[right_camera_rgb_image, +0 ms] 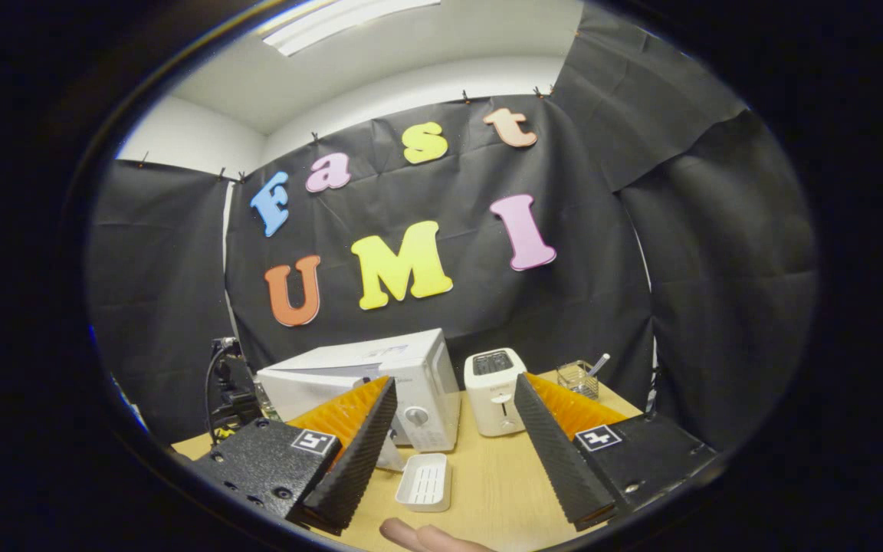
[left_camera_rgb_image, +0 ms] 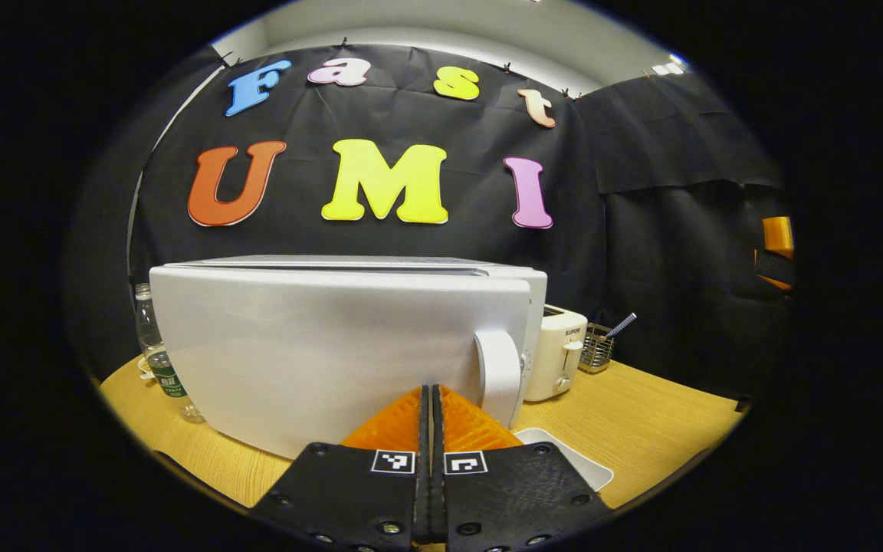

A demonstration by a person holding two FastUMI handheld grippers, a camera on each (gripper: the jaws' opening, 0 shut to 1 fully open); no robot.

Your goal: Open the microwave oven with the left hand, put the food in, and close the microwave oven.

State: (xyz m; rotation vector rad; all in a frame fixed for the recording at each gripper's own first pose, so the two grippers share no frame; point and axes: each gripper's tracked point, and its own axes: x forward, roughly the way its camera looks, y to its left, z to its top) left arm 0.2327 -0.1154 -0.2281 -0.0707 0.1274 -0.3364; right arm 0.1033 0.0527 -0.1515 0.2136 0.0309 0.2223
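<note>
The left gripper [left_camera_rgb_image: 431, 399] sits with fingers pressed together, holding nothing, right in front of the white microwave [left_camera_rgb_image: 334, 345], whose door looks closed. The right gripper [right_camera_rgb_image: 457, 429] has fingers spread wide above the wooden surface [right_camera_rgb_image: 487, 491], where a white tray [right_camera_rgb_image: 426, 481] lies just near of the microwave. A toaster [right_camera_rgb_image: 494, 391] stands just right of it.

The left gripper view faces the microwave [left_camera_rgb_image: 334, 353] close and low; the right gripper view sees it from farther back, higher.
</note>
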